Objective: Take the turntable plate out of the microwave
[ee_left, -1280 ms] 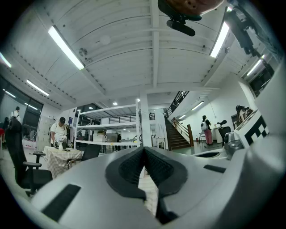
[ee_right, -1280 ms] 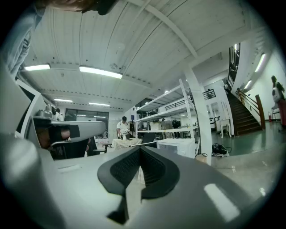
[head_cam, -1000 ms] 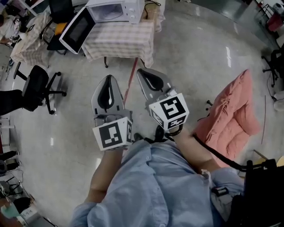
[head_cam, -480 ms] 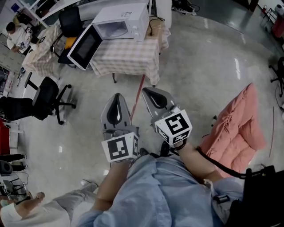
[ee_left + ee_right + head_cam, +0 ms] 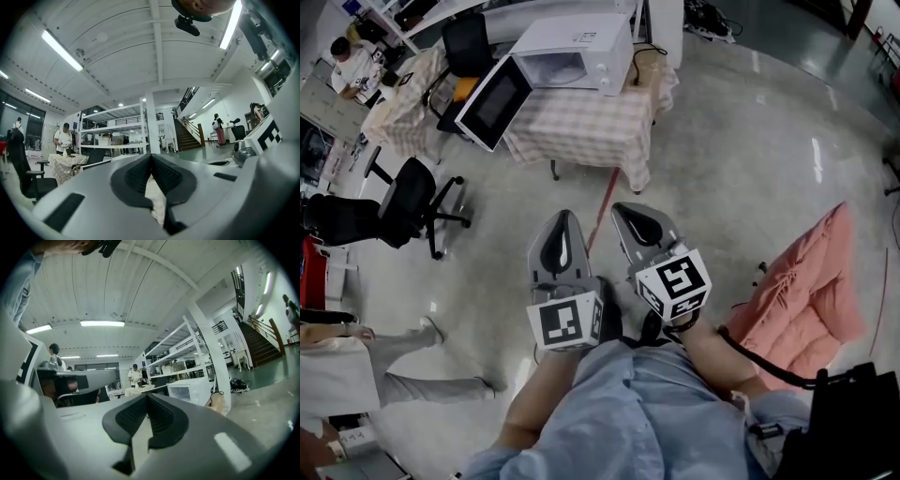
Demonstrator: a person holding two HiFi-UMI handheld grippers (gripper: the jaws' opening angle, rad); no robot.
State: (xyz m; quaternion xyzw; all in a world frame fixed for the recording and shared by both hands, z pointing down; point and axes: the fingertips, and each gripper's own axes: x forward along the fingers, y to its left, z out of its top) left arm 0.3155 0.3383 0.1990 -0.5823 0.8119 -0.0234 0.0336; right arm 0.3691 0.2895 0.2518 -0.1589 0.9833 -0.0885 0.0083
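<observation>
A white microwave [image 5: 581, 52] stands on a table with a checked cloth [image 5: 581, 131] at the top of the head view, its door [image 5: 492, 103] swung open to the left. The cavity looks pale and I cannot make out the turntable plate in it. My left gripper [image 5: 561, 246] and right gripper [image 5: 633, 220] are held side by side over the floor, well short of the table, both pointing towards it. Both are shut with nothing between the pads. The microwave [image 5: 192, 390] also shows small and far off in the right gripper view, past the shut right gripper [image 5: 147, 399]. The left gripper [image 5: 151, 157] faces shelving.
A red stick [image 5: 602, 211] leans down from the table's front. A black office chair [image 5: 408, 202] stands at the left and a pink cushion [image 5: 806, 291] lies at the right. A person [image 5: 347, 370] walks at the lower left. A second covered table [image 5: 398, 112] stands behind the door.
The microwave table has come lower and nearer in the head view, and both shut grippers have moved forward towards it. A walking person has entered at the lower left.
</observation>
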